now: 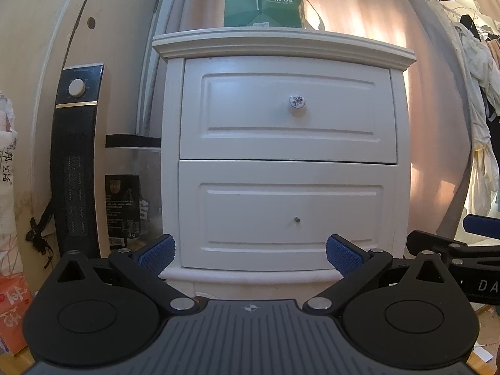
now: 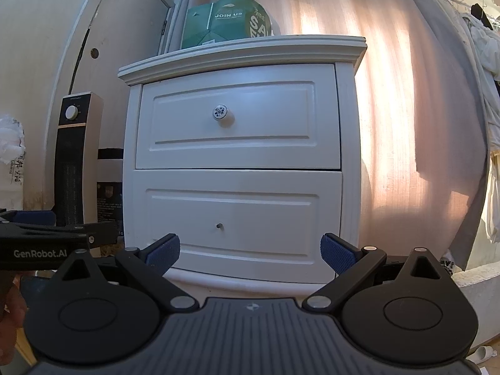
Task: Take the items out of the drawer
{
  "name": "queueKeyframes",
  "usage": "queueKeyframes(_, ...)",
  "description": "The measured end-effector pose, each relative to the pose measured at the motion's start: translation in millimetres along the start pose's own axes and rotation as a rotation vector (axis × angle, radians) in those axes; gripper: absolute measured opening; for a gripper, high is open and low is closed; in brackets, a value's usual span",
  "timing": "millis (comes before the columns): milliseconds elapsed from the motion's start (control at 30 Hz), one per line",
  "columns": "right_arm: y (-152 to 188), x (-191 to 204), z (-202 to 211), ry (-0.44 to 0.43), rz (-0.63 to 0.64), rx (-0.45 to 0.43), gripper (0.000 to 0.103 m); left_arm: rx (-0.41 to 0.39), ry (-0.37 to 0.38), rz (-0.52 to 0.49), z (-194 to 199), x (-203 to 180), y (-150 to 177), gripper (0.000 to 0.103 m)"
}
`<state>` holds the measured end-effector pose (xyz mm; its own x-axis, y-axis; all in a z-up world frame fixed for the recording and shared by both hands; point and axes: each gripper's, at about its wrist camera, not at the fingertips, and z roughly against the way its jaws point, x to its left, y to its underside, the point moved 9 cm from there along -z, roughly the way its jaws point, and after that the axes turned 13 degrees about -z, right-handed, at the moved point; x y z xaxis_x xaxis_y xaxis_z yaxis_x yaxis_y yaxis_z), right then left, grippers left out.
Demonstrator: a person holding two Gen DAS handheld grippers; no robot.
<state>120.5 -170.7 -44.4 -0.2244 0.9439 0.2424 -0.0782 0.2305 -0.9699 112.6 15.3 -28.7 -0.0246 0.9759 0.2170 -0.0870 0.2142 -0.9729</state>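
Both drawers of the white nightstand (image 1: pixel 281 162) are shut, so whatever is to come out lies hidden inside — nothing of it shows from where I stand. The left gripper (image 1: pixel 251 253) hangs low before the lower drawer (image 1: pixel 287 212), jaws spread wide and holding nothing; the right gripper (image 2: pixel 250 251) sits just beside it, equally wide and empty. The trouble I'd expect lies in the handles. The upper drawer (image 1: pixel 287 112) has a small round knob (image 1: pixel 297 100), smooth-looking and easy for flat blue pads (image 1: pixel 156 254) to slide off if they close off-centre. The lower drawer shows only a bare stud (image 1: pixel 297 219) where a knob should be — a poor thing to pinch, likely to slip. With the two grippers so close, one could knock the other while reaching. A sharp tug might also rock the green box (image 1: pixel 262 4) on top.
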Motion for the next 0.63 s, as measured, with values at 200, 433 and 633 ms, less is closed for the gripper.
queueKeyframes(200,0.7,-1.5,-1.5,0.005,-0.001,-0.001,0.103,0.001,-0.005,-0.001,-0.5,-0.4,0.8,0.103)
queueKeyframes(433,-0.1,-2.1,-2.0,0.007,0.000,-0.005,0.103,0.003,-0.004,0.006,-2.0,-0.1,0.9,0.103)
queueKeyframes(633,1.7,-3.4,-3.0,0.009,-0.001,0.001,0.103,0.000,-0.002,0.002,-1.8,-1.3,0.9,0.103)
